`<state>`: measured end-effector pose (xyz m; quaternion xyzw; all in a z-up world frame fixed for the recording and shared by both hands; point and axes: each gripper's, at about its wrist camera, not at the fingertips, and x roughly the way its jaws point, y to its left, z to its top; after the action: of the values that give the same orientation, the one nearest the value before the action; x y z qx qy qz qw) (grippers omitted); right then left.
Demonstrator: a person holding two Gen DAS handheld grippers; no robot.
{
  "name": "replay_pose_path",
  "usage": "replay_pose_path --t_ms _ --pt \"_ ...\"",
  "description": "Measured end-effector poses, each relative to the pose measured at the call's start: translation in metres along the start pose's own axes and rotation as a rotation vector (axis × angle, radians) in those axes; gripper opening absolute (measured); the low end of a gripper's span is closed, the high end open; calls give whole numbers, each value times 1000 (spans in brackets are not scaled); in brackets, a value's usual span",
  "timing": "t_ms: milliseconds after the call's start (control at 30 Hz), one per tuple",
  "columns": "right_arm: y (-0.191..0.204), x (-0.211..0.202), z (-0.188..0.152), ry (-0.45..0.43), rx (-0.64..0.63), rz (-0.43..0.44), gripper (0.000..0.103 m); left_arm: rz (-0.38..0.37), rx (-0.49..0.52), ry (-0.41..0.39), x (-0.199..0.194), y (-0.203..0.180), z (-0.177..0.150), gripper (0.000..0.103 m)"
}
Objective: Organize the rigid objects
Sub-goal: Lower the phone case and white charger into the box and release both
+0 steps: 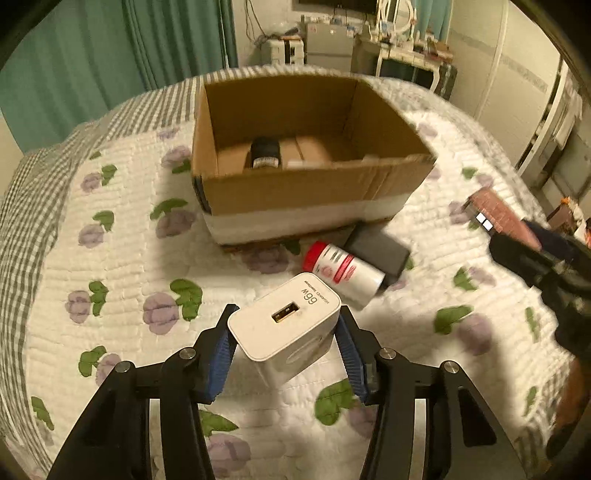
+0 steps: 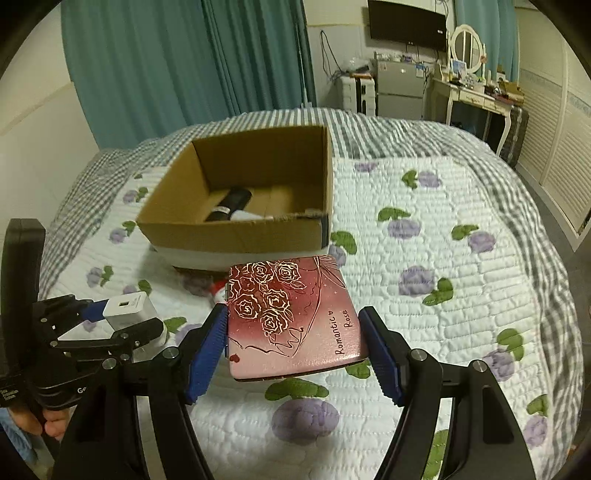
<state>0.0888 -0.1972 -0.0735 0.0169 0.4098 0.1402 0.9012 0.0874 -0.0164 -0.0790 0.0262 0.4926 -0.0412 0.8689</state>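
My left gripper (image 1: 286, 325) is shut on a white 66W charger (image 1: 284, 325) and holds it above the quilt, in front of the cardboard box (image 1: 295, 184). It also shows at the left of the right wrist view (image 2: 110, 314). My right gripper (image 2: 293, 332) is shut on a pink rose-printed case (image 2: 291, 317), held above the bed near the box (image 2: 236, 236). The case also shows in the left wrist view (image 1: 498, 214). A dark bottle (image 1: 265, 153) lies inside the box. A red-and-white bottle (image 1: 343, 271) and a dark grey block (image 1: 380, 245) lie on the quilt by the box.
The floral quilt (image 2: 461, 295) covers the bed. Green curtains (image 2: 184, 66) hang behind. A dresser with a mirror (image 2: 469, 48), a small fridge (image 2: 399, 88) and a wall TV (image 2: 406, 22) stand at the back right.
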Motion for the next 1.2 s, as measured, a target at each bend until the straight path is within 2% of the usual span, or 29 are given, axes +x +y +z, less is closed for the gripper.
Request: replay_pose_path --t_ms 300,500,667,833,1033,1200 --pt "14 -33 31 -78 -78 5 71 -21 -32 -122 -48 -2 42 53" --pt "17 -32 77 -120 -111 7 71 -8 -15 -171 -50 3 82 53" --pt "21 -3 115 -121 -129 14 71 -8 -7 -161 -23 9 116 53" --pt "15 46 145 -89 -96 41 71 -6 -10 -143 14 17 142 53" --pt "9 109 156 -31 -87 41 71 22 -4 -92 62 25 152 53" --pt "8 140 153 -3 -94 46 71 46 32 -72 83 22 152 53"
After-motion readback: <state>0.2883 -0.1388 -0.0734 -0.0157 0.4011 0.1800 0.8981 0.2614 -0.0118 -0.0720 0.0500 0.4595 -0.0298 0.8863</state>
